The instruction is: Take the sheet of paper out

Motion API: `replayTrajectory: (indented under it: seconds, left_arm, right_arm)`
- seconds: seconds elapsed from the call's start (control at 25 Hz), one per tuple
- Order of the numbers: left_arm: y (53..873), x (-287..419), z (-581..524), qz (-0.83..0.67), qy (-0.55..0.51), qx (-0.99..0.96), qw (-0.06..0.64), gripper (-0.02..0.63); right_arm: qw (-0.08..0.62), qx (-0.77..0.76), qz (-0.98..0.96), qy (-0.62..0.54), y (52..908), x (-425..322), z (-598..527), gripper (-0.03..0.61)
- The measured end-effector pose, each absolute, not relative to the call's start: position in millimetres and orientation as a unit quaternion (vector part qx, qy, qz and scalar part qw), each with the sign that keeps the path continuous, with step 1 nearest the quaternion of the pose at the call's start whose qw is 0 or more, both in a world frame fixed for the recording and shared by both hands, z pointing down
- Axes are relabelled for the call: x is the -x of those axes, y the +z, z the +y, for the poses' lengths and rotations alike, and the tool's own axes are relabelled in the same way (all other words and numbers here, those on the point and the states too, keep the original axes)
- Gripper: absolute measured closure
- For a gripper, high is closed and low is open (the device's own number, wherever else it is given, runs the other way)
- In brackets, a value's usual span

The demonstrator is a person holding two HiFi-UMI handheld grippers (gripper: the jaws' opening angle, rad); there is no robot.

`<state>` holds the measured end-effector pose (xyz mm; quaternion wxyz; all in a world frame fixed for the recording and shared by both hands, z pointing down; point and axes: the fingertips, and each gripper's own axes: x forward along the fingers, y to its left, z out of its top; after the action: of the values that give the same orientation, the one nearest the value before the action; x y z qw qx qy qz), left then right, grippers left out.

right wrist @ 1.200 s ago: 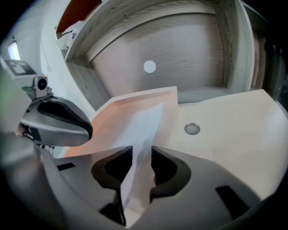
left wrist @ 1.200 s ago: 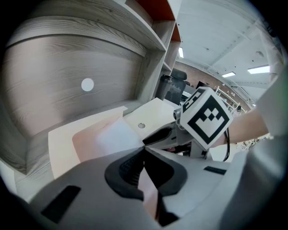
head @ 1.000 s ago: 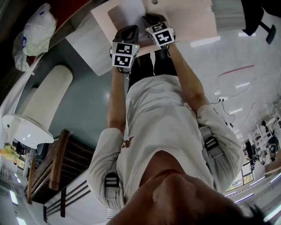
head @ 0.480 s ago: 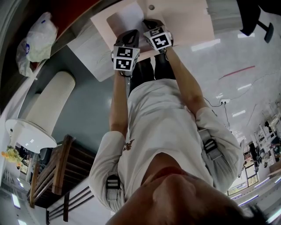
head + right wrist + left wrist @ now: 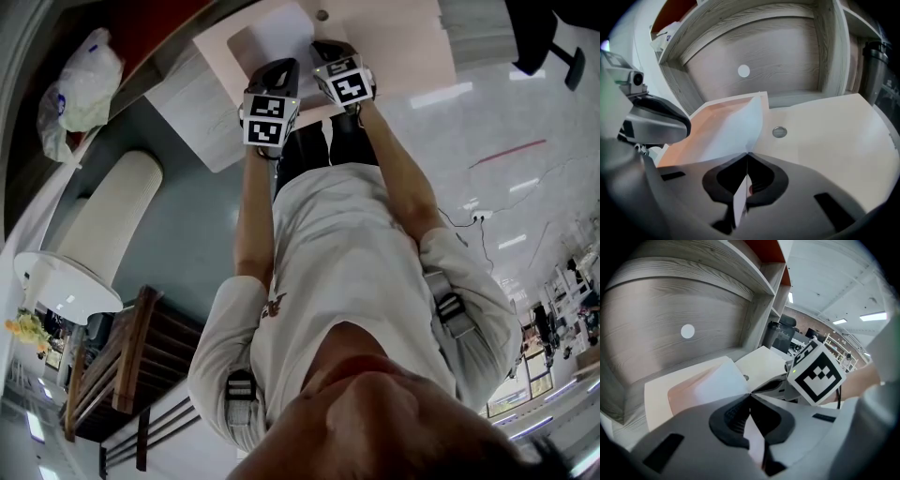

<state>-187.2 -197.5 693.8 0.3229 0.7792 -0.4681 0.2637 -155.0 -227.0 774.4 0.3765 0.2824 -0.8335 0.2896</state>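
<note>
The left gripper has its jaws closed on a thin pale edge, which passes between the pads. It seems to be the edge of the pink folder, but I cannot tell this for sure. The right gripper is also closed, and it holds the near edge of the white sheet. A narrow white strip of the sheet runs back between its jaws.

The sheet lies over the folder, and from the right jaws it spreads out toward the back, with its far corner a little lifted. The folder lies on the pale desk, at its left part. Part of the pink shows to the left of the sheet. In the right gripper view, the left gripper stands at the left side, over the pink part. The two grippers are just beside each other at the near edge of the folder.

On the desk, near the right edge of the sheet, there is a small round metal cap. Behind the desk stands a grey wooden panel with a white round dot on it.
</note>
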Motion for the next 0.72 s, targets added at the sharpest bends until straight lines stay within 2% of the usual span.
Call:
replayTrajectory:
  seconds: [0.72]
  left_arm:
    - [689,163,-219,-0.422,0.276,-0.808,0.303,0.594]
  right_arm:
    - [0.352,-0.342,-0.820,0.293,757,114,-248,0.558]
